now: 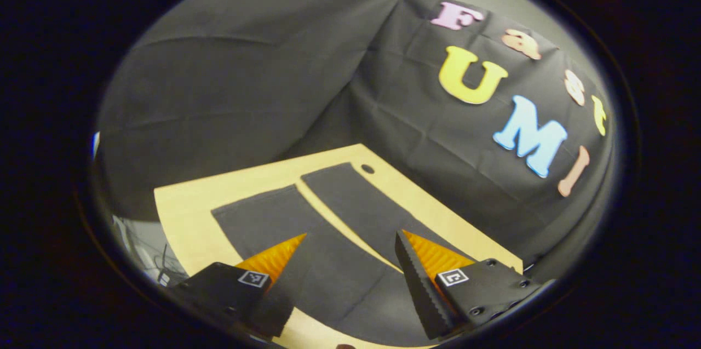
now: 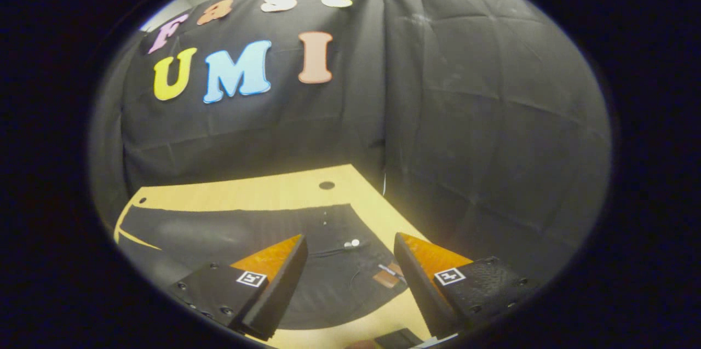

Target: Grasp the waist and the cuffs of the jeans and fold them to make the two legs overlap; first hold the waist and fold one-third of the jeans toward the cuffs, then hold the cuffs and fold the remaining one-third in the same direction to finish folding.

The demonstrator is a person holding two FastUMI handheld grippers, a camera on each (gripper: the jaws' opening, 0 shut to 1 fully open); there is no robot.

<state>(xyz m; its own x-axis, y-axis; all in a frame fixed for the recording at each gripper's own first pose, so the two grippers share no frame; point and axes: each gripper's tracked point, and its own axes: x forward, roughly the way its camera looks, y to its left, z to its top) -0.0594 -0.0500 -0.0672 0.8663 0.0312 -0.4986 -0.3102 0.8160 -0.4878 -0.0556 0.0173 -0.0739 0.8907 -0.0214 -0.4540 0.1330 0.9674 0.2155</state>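
Hovering with its jaws spread wide and nothing between them, the left gripper (image 1: 350,261) looks down along the dark jeans (image 1: 328,239), which lie flat on the pale wooden table (image 1: 186,212); in the left gripper view the two legs (image 1: 350,195) run away side by side, a thin wedge of bare wood showing between them, and their cuffs (image 1: 334,171) end just short of the far table edge, beside a small round hole (image 1: 367,169) in the top. Over on the other side, the right gripper (image 2: 350,253) is also gaping wide and empty, poised above the waist end (image 2: 339,261) of the jeans, where a pale button (image 2: 355,242) and a small brownish patch (image 2: 386,279) sit between the fingers' lines of sight. Nothing else lies on the cloth or in either gripper's way. In the right gripper view bare wood borders the fabric on the far side and at the right, with another round hole (image 2: 327,185) near the far corner. Black draped booth wall (image 2: 482,119) closes in right behind the table's far and right edges, so room is tight there. Off the table's near-left corner in the left gripper view, some cables (image 1: 156,264) show below. Both grippers tilt down toward the tabletop.
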